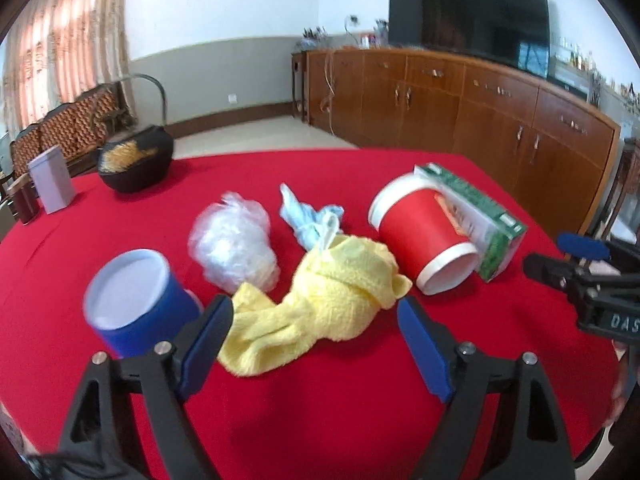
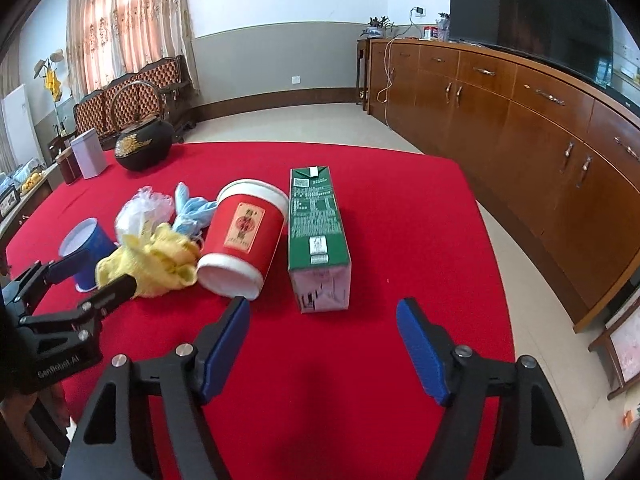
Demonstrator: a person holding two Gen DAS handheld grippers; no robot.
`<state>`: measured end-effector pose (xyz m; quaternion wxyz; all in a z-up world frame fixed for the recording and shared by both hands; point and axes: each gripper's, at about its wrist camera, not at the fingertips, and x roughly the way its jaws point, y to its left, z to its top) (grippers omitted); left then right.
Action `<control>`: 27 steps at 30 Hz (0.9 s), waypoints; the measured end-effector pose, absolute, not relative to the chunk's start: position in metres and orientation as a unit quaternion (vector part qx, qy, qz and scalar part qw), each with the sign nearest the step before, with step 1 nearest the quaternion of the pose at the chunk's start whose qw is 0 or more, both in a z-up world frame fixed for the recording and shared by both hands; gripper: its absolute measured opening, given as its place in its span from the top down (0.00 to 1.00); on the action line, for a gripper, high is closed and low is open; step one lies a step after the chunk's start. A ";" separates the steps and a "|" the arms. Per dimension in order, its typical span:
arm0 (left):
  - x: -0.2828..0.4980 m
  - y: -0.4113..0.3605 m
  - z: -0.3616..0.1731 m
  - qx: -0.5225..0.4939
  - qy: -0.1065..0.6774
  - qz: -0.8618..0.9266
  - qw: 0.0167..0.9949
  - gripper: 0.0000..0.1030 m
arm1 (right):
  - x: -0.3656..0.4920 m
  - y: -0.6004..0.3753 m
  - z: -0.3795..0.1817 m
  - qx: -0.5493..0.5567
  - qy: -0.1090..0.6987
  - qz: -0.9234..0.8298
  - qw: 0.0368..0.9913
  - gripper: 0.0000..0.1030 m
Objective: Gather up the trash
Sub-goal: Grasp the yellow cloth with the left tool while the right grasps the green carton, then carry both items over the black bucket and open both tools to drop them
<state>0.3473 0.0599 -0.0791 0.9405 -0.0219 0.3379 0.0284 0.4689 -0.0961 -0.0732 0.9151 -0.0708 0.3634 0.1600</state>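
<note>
on the red tablecloth [image 1: 340, 400], a heap of trash: yellow cloth [image 1: 320, 300] in the middle, crumpled clear plastic bag [image 1: 234, 246] and blue mask [image 1: 308, 220] just behind it, blue cup [image 1: 136, 304] lying at the left, red cup [image 1: 420, 236] on its side at the right, touching the green carton [image 1: 476, 220]

left gripper [image 1: 316, 320] released, jaws spread, yellow cloth between the tips, pads not pressing

right gripper [image 2: 322, 316] also released, nothing held, tips just before the green carton and red cup

far left: black teapot [image 2: 144, 148], grey tin [image 2: 90, 154]
</note>
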 end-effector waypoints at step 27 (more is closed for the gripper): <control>0.337 0.044 -0.062 -0.051 0.329 -0.020 0.943 0.66 | 0.456 -0.135 -0.068 -0.048 0.346 0.147 0.925 0.60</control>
